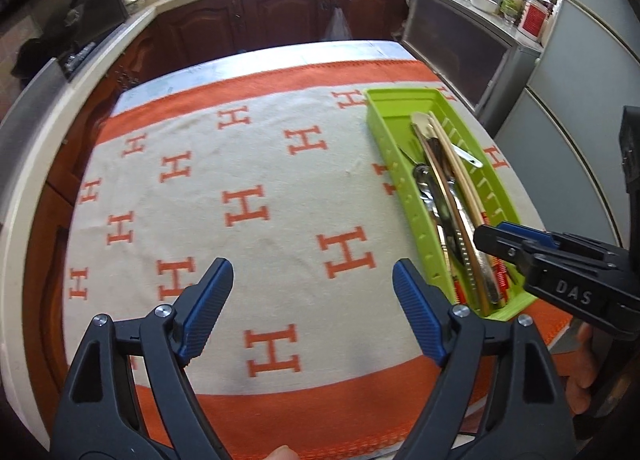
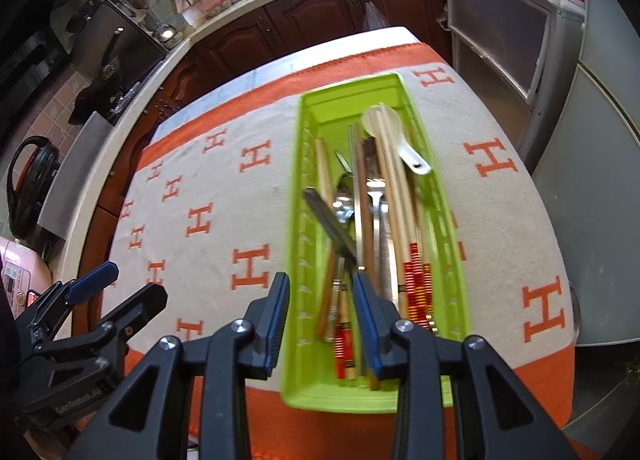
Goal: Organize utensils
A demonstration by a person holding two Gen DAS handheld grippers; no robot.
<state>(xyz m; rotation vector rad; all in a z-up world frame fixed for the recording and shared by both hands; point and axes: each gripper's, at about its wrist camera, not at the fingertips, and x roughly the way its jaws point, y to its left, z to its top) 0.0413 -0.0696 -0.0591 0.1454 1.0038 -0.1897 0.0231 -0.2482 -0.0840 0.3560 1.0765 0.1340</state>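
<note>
A lime green utensil tray lies on the right side of the table. It holds several utensils: a white spoon, pale chopsticks with red-banded ends, a metal spoon and a dark flat piece lying slantwise. My right gripper hovers over the tray's near end, partly open, with nothing between its pads. My left gripper stands wide open and empty over bare cloth, left of the tray.
The table wears a cream cloth with orange H letters and an orange border. Dark wood cabinets and a counter curve behind and to the left. Grey cabinet fronts stand close on the right. A pink appliance sits at far left.
</note>
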